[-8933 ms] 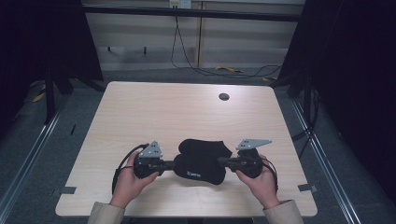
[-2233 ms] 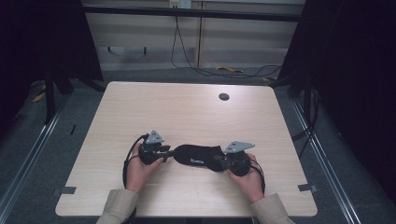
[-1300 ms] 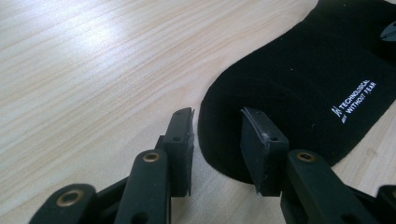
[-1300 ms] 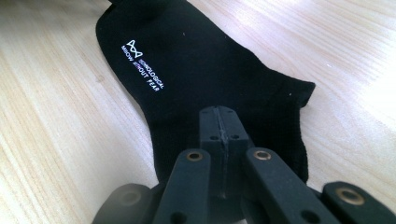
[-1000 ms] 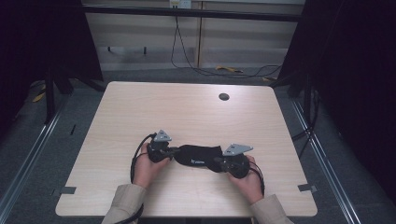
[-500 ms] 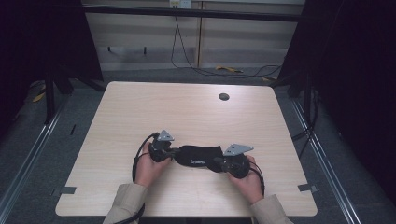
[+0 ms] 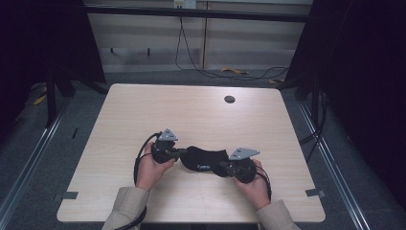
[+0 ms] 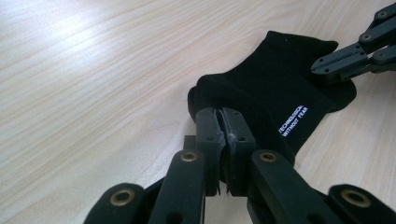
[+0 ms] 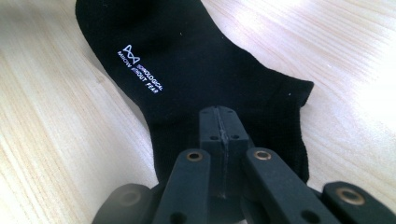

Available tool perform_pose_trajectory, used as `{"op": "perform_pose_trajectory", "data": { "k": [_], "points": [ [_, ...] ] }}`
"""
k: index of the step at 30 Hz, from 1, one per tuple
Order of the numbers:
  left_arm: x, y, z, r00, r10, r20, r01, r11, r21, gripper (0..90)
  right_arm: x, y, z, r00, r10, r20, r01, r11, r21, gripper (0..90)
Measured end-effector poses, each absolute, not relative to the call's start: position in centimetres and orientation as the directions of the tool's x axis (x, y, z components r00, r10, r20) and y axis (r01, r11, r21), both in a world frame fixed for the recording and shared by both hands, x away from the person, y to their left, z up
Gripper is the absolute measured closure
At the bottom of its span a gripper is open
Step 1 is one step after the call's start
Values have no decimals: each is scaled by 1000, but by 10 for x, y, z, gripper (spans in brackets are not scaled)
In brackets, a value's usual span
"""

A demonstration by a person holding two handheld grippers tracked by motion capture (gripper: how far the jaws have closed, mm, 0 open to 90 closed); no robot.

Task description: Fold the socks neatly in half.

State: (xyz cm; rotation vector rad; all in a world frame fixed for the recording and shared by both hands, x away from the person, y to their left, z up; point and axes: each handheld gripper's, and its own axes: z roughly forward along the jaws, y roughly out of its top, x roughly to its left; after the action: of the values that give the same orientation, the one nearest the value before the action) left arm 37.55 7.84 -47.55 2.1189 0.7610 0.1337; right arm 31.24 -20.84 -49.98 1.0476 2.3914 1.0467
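My left gripper [image 8: 223, 122] is pinched tight on one end of the black knit sock with white lettering [image 8: 280, 93]; my right gripper [image 9: 222, 122] clamps the other. Sock sits low-centre on the pale wooden table [image 7: 143, 110]. I judge we're mid-fold; next, carry one end over.

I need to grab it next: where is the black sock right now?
In the high view, the black sock lies on the table's near half, stretched between the left claw and right claw.
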Motion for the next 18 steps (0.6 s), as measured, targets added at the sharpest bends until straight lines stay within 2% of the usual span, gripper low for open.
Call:
{"op": "perform_pose_trajectory", "data": {
  "k": [9,12,18],
  "points": [
    [376,79,-468,812,557,-176,471,-446,761,867,312,-207,-498,-675,738,-4,497,458,737,895],
    [377,78,-467,818,549,-171,463,-454,761,867,313,-204,-492,-680,733,-20,469,457,756,893],
    [378,76,-463,823,540,-176,462,-456,761,867,319,-189,-488,-710,704,12,458,449,767,892]
  ]
}}
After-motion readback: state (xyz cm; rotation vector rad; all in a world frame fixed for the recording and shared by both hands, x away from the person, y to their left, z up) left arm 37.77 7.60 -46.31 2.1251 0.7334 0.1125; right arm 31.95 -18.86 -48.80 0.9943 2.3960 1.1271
